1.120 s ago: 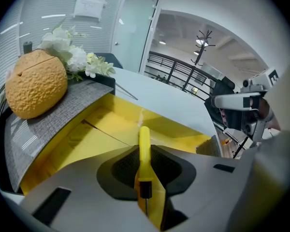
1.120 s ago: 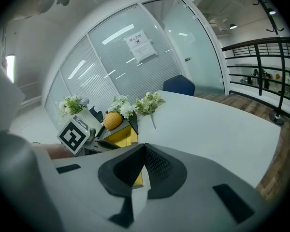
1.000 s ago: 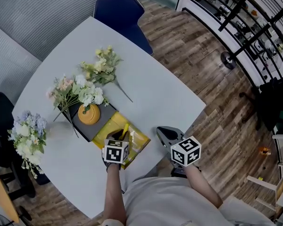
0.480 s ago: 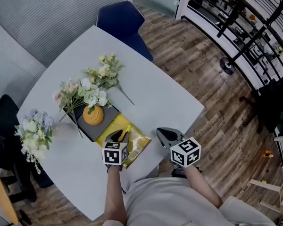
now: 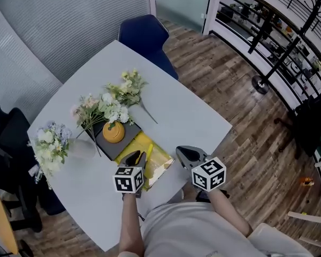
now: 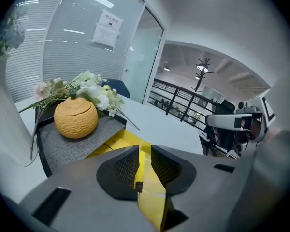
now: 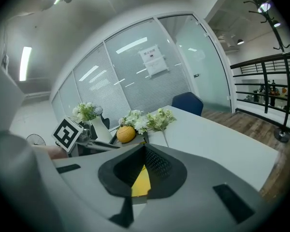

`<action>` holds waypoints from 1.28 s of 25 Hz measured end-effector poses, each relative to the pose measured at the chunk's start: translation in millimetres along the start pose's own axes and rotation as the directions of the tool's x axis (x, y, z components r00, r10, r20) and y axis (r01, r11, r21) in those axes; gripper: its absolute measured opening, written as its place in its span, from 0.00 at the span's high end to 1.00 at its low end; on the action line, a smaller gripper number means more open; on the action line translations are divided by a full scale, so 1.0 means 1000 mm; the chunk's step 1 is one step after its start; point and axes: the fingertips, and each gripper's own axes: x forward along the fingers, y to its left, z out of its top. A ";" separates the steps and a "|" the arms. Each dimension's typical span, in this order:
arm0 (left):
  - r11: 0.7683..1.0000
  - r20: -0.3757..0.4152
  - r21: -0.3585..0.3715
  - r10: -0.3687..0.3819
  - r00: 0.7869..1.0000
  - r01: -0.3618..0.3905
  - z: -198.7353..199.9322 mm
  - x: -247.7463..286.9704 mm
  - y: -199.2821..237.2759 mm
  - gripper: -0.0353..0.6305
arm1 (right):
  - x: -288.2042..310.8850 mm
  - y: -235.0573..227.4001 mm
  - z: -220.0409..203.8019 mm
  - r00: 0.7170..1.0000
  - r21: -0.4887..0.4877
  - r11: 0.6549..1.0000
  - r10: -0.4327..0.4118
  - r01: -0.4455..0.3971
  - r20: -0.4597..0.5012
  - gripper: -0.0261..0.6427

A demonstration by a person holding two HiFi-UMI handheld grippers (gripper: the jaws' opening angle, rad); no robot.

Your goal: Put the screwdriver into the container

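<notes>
Left tool [image 6: 144,152] jaws closing around the yellow screwdriver [image 6: 140,164]: I see it against the left pad with a sliver of gap on the right, over the yellow container [image 5: 161,159] on the tabletop [image 5: 192,116]; right tool [image 7: 145,148] pinched together, empty

On your one tabletop [image 5: 182,116] you have three flower bunches [image 5: 51,146] [image 5: 104,108] [image 5: 129,87] — one at nine o'clock, two nearer eleven — plus one white vase [image 5: 80,148], one orange pot [image 5: 113,133], one grey tray [image 5: 109,148], one yellow container [image 5: 160,162] and one yellow screwdriver [image 5: 148,155]. Two chairs: one blue [image 5: 144,36], one black [image 5: 8,138].
</notes>
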 end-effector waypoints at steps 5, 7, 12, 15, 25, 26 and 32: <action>1.000 0.046 -0.020 -0.005 0.999 0.006 0.005 -0.018 -0.005 0.86 | -0.007 0.004 0.007 0.999 0.037 0.999 0.014 -0.015 0.046 0.94; 1.000 0.062 -0.025 -0.007 0.998 0.009 0.006 -0.025 -0.008 0.87 | -0.012 0.006 0.008 0.998 0.051 0.999 0.017 -0.020 0.061 0.94; 0.999 0.111 -0.033 0.000 0.994 0.003 0.012 -0.041 -0.012 0.90 | -0.019 0.012 0.015 0.996 0.045 0.999 0.022 -0.026 0.090 0.94; 1.000 0.139 -0.023 0.009 0.990 -0.005 0.016 -0.049 -0.017 0.92 | -0.022 0.017 0.018 0.995 0.031 0.999 0.028 -0.031 0.098 0.94; 1.000 0.158 -0.001 0.015 0.987 -0.015 0.017 -0.060 -0.027 0.94 | -0.031 0.021 0.019 0.994 0.005 0.999 0.033 -0.034 0.107 0.94; 1.000 0.151 0.010 0.020 0.988 -0.022 0.016 -0.060 -0.028 0.94 | -0.032 0.021 0.019 0.994 0.003 0.999 0.033 -0.033 0.107 0.94; 0.999 0.146 0.030 0.028 0.989 -0.033 0.015 -0.061 -0.030 0.94 | -0.036 0.022 0.019 0.994 -0.005 0.999 0.033 -0.033 0.106 0.94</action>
